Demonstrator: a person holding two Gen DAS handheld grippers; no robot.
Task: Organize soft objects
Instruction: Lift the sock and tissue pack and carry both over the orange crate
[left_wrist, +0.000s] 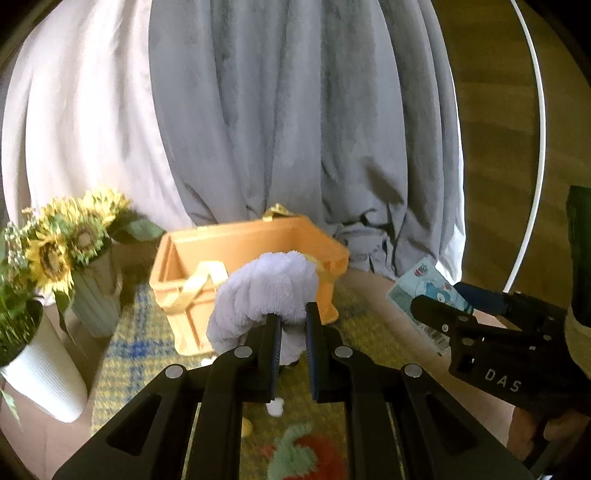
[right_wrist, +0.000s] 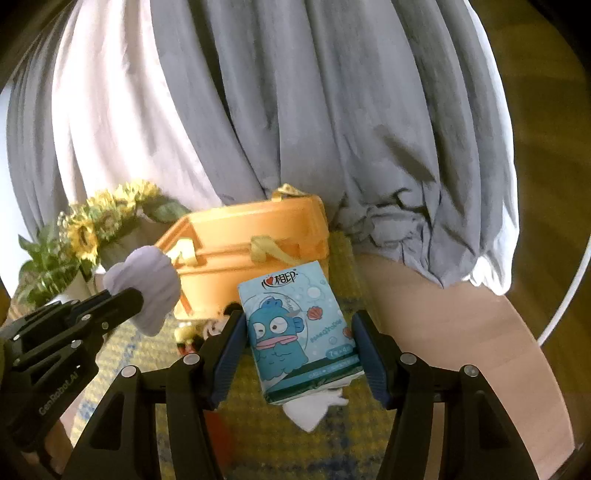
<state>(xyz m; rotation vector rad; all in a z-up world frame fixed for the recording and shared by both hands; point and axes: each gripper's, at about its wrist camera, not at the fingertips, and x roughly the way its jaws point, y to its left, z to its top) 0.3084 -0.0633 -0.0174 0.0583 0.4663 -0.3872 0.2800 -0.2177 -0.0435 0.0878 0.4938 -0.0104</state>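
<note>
Behind everything, the grey curtain (left_wrist: 288, 110) fills the upper half of both views, its hem bunched at the table edge right of centre. Below it, mid-frame, sits my target, I judge: the orange basket (left_wrist: 236, 240), open-topped on the yellow-and-blue checked mat (left_wrist: 122, 354), with its pale handles (right_wrist: 267, 249) flopped across the opening, which could snag a drop.

At the left edge of the left view stand the sunflower vase (left_wrist: 96, 291) and a white ribbed pot (left_wrist: 44, 373), close enough to the basket that I'd keep my left approach tight.

My right gripper (right_wrist: 299, 350) is clamped about half-wide on the blue cartoon tissue pack (right_wrist: 295, 332), held upright by its sides at lower centre, a loose tissue trailing beneath. My left gripper (left_wrist: 293, 325) is pinched fully closed on a fold of the lavender fluffy cloth (left_wrist: 266, 291), which hangs bunched in front of the basket wall.

Small soft toys (right_wrist: 195, 332) lie on the mat at the basket's foot, and a green-and-red one (left_wrist: 299, 454) at the lower edge; those are left to sort.
</note>
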